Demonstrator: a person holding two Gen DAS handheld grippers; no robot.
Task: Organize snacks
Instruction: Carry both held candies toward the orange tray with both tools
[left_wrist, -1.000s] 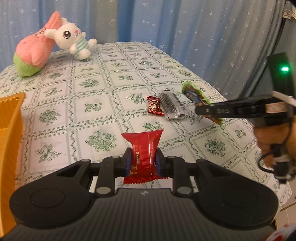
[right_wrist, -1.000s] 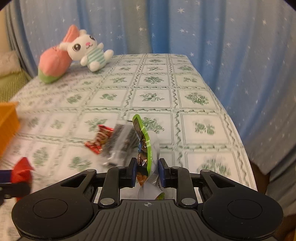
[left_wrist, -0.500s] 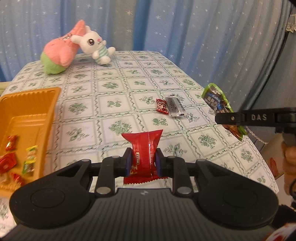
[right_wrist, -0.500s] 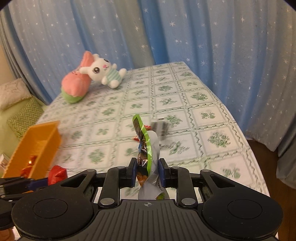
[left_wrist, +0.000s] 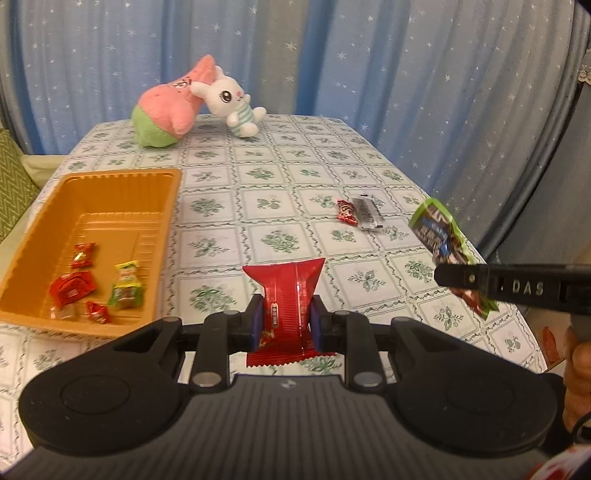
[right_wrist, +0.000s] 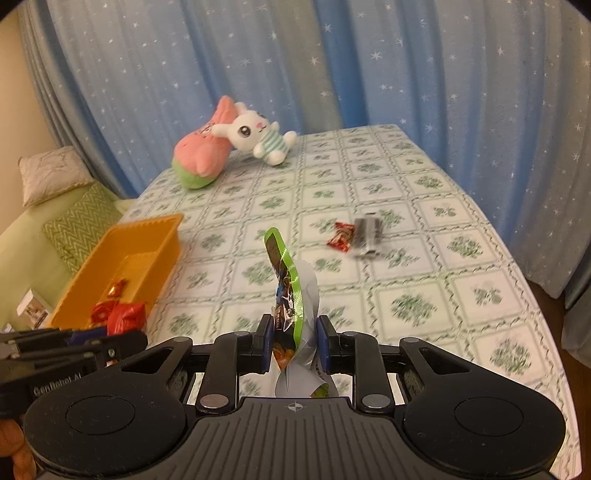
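Note:
My left gripper (left_wrist: 286, 320) is shut on a red snack packet (left_wrist: 286, 295), held above the table's near side. To its left lies the orange tray (left_wrist: 110, 192) with several small wrapped snacks inside. My right gripper (right_wrist: 293, 343) is shut on a green-edged snack packet (right_wrist: 290, 291), which shows again at the right of the left wrist view (left_wrist: 437, 236) in the other gripper's fingers (left_wrist: 480, 282). A small red candy (left_wrist: 347, 216) and a clear black-speckled packet (left_wrist: 367, 213) lie on the table beyond both grippers. From the right wrist view the left gripper (right_wrist: 107, 341) hangs near the tray's near end (right_wrist: 147, 236).
A pink and green plush (left_wrist: 166, 110) and a white bunny plush (left_wrist: 231, 101) lie at the table's far end, before a blue starred curtain. The flowered tablecloth (left_wrist: 280, 177) drops off at the right edge. A green sofa with a cushion (right_wrist: 51, 177) stands left of the table.
Both grippers have risen and pulled back to the left with their packets. The orange tray has come fully into view; the loose candy and clear packet now lie farther off.

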